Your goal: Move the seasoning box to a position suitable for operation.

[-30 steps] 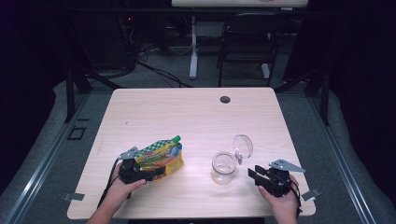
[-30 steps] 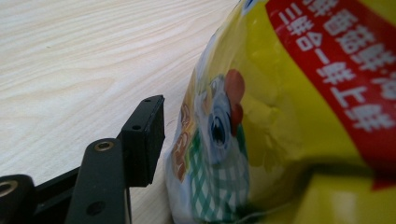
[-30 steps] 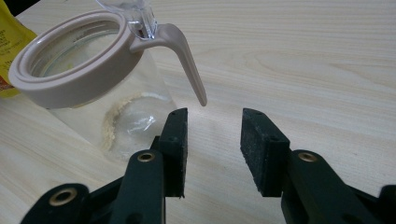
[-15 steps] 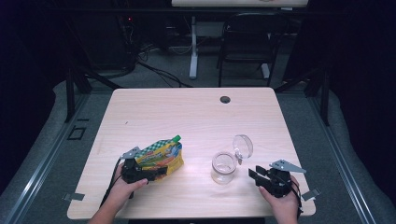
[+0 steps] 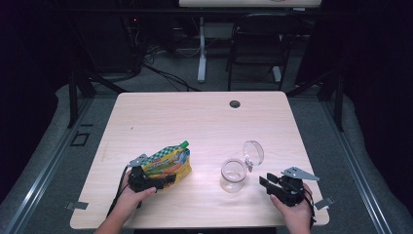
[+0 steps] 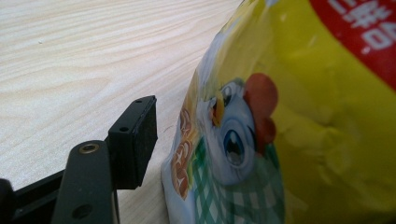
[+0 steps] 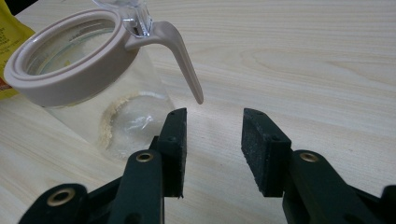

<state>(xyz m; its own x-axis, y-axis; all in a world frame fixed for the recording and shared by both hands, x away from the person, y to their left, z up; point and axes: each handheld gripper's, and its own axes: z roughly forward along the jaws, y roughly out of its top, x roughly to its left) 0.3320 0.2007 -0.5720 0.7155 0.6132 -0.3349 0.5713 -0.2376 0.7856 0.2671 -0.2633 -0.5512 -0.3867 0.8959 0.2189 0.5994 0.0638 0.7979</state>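
Wooden table (image 5: 195, 117) — snack pouch (image 5: 168, 163), open glass jar (image 5: 233, 174)

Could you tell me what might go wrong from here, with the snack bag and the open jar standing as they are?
The left gripper has just been opening, and a gap shows between its visible pad and the snack bag; the bag could slump or tip. The glass jar stands unheld with its lid flipped open; the open right gripper nearby might knock it.

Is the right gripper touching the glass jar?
Apart. In the right gripper view, the right gripper has open jaws with bare table between them, and the glass jar stands clear ahead of the pads.
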